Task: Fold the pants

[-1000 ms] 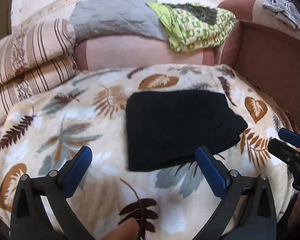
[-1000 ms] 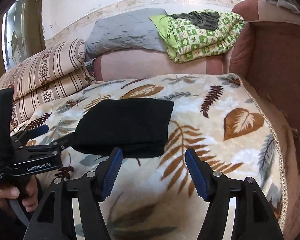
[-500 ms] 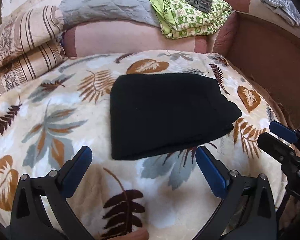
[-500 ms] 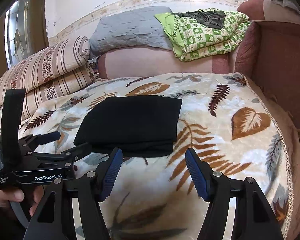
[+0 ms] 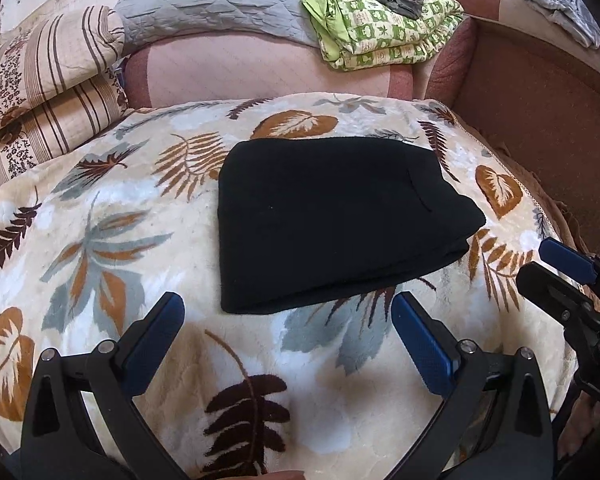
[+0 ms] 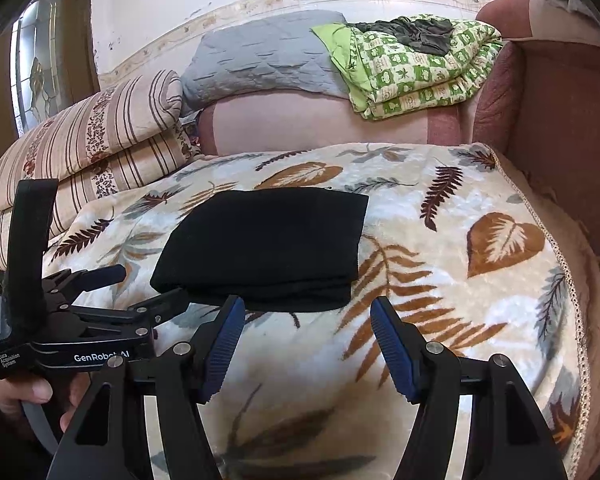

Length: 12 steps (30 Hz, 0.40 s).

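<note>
The black pants [image 5: 332, 220] lie folded into a flat, thick rectangle on the leaf-patterned blanket [image 5: 100, 264]. In the right wrist view the same pants [image 6: 268, 248] sit left of centre, stacked layers showing at their near edge. My left gripper [image 5: 286, 322] hovers open just short of the pants' near edge, nothing between its blue pads. My right gripper [image 6: 307, 330] also stands open and empty, close in front of the pants' near right corner. The left gripper [image 6: 140, 288] shows from the side in the right wrist view, held by a hand [image 6: 40, 396].
Striped pillows [image 5: 40, 92] are stacked at the left. A grey quilt [image 5: 220, 8] and a green patterned blanket [image 5: 380, 32] lie on the sofa back. A brown armrest [image 5: 540, 112] bounds the right side, with a grey garment [image 5: 560, 12] on top.
The left wrist view first tipped down and drew nearer to the pants, then eased back a little. The pants and the right gripper stayed put. Both grippers remain open.
</note>
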{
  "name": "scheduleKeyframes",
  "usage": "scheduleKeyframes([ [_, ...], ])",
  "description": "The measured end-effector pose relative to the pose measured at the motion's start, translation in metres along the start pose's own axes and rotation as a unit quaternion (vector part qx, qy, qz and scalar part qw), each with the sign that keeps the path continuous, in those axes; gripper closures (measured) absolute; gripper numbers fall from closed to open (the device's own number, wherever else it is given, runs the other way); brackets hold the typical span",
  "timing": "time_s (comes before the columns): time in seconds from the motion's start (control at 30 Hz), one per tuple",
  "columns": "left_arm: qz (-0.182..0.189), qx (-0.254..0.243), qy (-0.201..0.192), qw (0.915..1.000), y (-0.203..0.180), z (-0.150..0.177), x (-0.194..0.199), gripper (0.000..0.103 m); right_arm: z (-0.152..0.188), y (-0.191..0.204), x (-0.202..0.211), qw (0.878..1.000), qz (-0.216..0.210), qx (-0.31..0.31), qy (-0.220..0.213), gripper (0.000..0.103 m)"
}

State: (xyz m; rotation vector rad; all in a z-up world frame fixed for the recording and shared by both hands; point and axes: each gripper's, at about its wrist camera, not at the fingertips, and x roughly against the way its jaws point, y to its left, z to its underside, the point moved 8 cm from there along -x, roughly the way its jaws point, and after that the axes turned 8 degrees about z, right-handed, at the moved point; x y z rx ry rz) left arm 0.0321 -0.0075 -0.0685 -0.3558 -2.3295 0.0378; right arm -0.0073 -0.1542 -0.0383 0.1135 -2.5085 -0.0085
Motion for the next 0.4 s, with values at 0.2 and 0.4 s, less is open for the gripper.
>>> scheduleKeyframes([
  [0.2,0.001,-0.001,-0.004,1.0000,0.0003,0.0013,0.0002,0.000,0.0017,0.0005,-0.0008,1.000,-0.002,0.000,0.002,0.036],
  [0.4,-0.011,-0.003,-0.005,0.9999,0.0019,0.0016,0.0008,0.000,0.0019,0.0018,0.0001,1.000,-0.002,0.001,0.003,0.036],
])
